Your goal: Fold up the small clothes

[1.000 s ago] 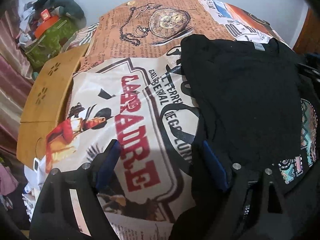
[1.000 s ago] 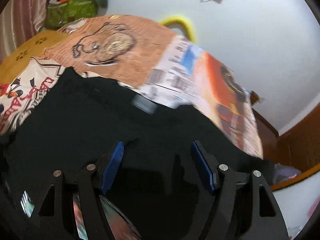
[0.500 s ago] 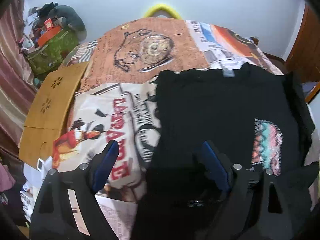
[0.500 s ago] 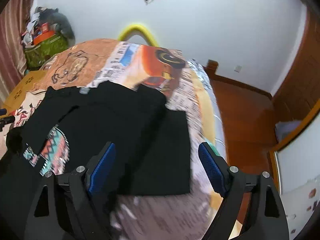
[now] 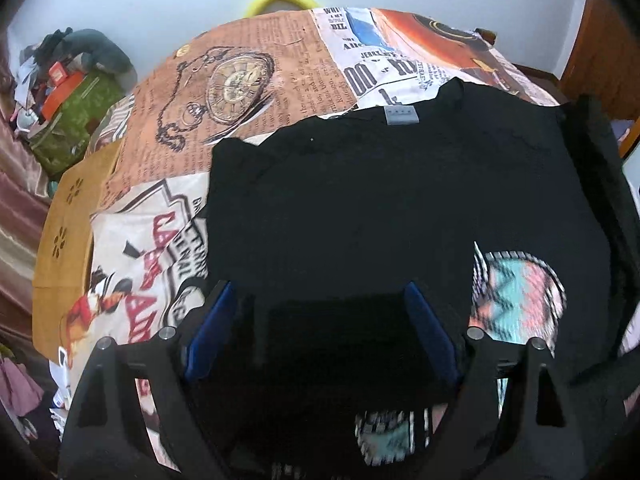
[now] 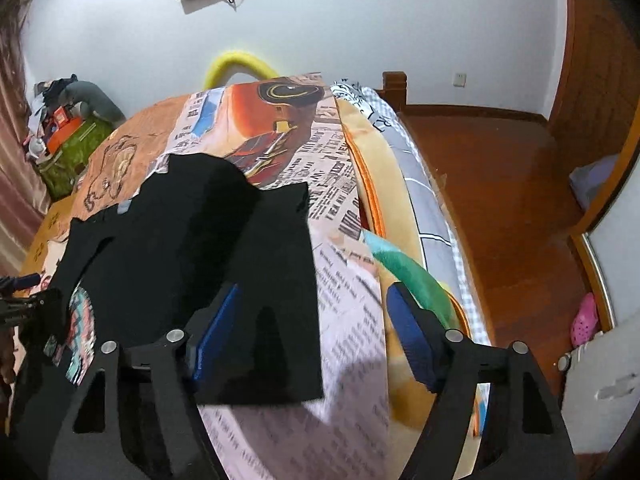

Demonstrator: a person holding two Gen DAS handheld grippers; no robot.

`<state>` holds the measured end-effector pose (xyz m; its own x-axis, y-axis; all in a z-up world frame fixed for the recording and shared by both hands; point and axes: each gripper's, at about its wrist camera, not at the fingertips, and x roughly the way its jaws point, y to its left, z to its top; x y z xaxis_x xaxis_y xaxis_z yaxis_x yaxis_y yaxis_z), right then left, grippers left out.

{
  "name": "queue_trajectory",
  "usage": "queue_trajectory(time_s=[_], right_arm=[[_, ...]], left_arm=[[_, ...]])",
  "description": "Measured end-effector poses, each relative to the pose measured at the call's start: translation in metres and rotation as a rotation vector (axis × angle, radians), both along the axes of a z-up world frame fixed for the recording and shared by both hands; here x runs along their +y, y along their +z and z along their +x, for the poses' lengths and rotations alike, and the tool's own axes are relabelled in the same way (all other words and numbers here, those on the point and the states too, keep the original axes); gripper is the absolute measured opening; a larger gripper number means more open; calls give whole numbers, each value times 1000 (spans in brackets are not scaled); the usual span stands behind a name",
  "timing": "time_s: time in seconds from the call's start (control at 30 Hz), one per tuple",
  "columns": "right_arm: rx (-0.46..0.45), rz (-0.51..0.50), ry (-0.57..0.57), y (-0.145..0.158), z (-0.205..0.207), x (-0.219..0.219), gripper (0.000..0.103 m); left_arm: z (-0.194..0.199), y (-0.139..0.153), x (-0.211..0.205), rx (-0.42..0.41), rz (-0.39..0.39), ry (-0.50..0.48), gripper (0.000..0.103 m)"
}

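Note:
A black T-shirt [image 5: 380, 208] lies spread on the printed bed cover, grey neck label [image 5: 401, 115] at the far edge and a colourful zigzag print [image 5: 520, 296] showing at the right. My left gripper [image 5: 320, 320] is open over the shirt's near part, holding nothing. In the right wrist view the shirt [image 6: 192, 240] lies left, with one sleeve [image 6: 280, 280] spread toward the bed's right side. My right gripper [image 6: 312, 328] is open and empty above that sleeve's edge. The other gripper's tip [image 6: 24, 292] shows at the far left.
The printed bed cover [image 5: 240, 80] spans the bed. A wooden board [image 5: 68, 232] lies at its left edge and a pile of clutter [image 5: 68, 92] beyond. A green cloth [image 6: 412, 276] lies at the bed's right edge, with wooden floor [image 6: 500, 208] beyond.
Both grippers have pulled back and risen from the shirt. The right gripper has swung right, off the shirt's body toward the sleeve and bed edge. The left gripper shifted right over the shirt.

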<state>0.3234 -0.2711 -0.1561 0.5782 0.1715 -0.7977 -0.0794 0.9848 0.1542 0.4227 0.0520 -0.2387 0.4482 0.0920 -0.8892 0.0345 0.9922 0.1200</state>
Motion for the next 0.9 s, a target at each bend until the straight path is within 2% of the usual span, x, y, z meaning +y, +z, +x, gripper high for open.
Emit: queue_trajectory(time_s=[0.17,0.33,0.43,0.5,0.7,0.77,0.9], right_arm=[[2,-18,23,-9,13,9,59],[-10,-35,45,-17,25,24,57],[-14,-84,35,-21,34,29,48],[-9,-101,19,-22,39,28,34],[-6,-91,3,-14,39,16,8],[-8,-69,7,-5,34,11,5],[-38,-26,17,19,23,15,5]], left_arm=[[21,-8,3,-4,-43,43,87],[40,-15,5,10,-63,79,89],[47,-16,10,20,-99,102,89],[46,-15,11,23,-112,104,89],[22,2,6,-2,-69,52,89],[13,11,5,-25,-44,34,89],[-10,38,8,-89,-7,2,89]])
